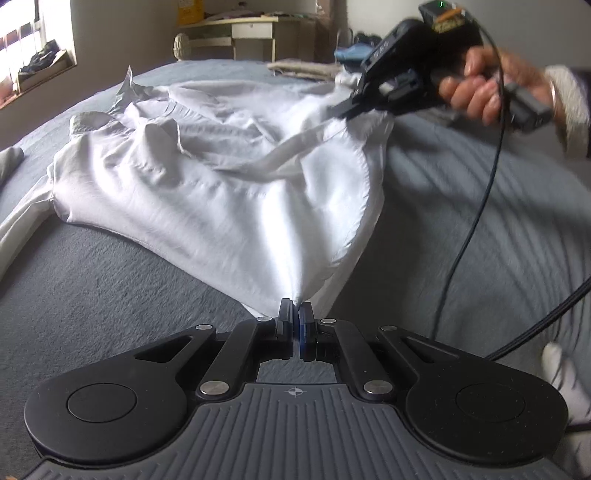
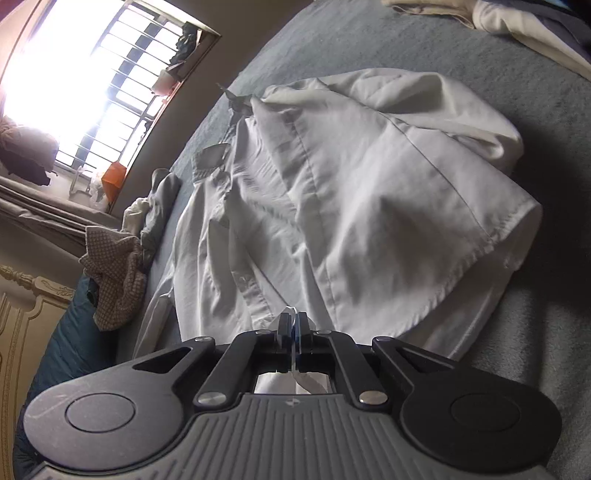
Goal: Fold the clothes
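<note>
A white shirt [image 1: 229,177] is lying rumpled across the middle of a grey bedspread [image 1: 92,280], its collar toward the upper left of the left wrist view and one sleeve trailing off the left edge. The left gripper [image 1: 295,308], at the bottom centre of that view, is pinching a corner of the shirt's hem with its jaws fully closed, the cloth rising in a taut peak from the fingertips. In the upper right of the same view the right gripper [image 1: 341,109], held by a person's hand [image 1: 476,85], is gripping another edge of the shirt, pulling a fold tight; a black cable [image 1: 476,206] is hanging down from it across the bedspread. In the right wrist view the right gripper [image 2: 293,319] is showing its jaws closed on white fabric, a bit of which is poking out behind the fingers. Beyond the shirt, a patterned brown cloth [image 2: 114,273] and a pale bundle are lying at the left edge of the bed, more folded laundry [image 2: 480,14] is sitting in the upper right, and a barred window [image 2: 110,74] is glowing in the upper left.
</note>
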`<move>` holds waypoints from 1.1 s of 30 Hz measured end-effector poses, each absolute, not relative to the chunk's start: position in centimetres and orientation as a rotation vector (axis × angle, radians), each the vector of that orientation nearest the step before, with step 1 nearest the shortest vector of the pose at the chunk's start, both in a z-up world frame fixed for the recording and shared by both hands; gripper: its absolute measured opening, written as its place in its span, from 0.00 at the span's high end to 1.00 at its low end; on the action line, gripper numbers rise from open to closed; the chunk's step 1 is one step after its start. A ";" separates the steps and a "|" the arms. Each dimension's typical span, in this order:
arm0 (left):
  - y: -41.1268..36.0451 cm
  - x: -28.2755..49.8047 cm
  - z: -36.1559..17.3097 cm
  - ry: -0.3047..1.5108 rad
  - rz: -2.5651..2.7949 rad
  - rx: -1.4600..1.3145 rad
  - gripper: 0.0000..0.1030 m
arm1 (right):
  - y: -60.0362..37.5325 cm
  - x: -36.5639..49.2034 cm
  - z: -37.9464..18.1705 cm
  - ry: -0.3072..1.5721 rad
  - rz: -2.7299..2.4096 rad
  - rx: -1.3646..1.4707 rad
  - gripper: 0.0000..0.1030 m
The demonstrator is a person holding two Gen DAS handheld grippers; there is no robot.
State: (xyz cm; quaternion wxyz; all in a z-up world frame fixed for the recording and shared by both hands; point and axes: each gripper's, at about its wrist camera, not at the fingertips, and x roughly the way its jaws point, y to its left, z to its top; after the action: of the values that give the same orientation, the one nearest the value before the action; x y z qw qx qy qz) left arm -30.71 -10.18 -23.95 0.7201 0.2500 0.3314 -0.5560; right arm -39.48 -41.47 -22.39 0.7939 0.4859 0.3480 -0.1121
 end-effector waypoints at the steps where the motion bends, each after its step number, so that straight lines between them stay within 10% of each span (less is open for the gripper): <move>1: -10.0 -30.6 -24.1 0.734 -1.227 0.560 0.99 | -41.6 -39.9 -22.5 0.748 -0.247 1.053 0.99; 18: -9.9 -30.4 -26.9 0.809 -1.215 0.603 0.98 | -43.3 -44.2 -28.5 0.835 -0.402 1.182 0.99; 33: -6.2 -26.7 -26.9 1.177 -1.254 0.237 0.71 | -44.6 -46.0 -28.3 0.788 -0.356 1.233 0.82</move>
State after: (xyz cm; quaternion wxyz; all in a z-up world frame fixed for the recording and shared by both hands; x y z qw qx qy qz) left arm -26.66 -6.19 -26.86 0.6464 0.1040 0.5171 -0.5513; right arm -46.01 -44.60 -28.34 0.7297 0.5598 0.3579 -0.1615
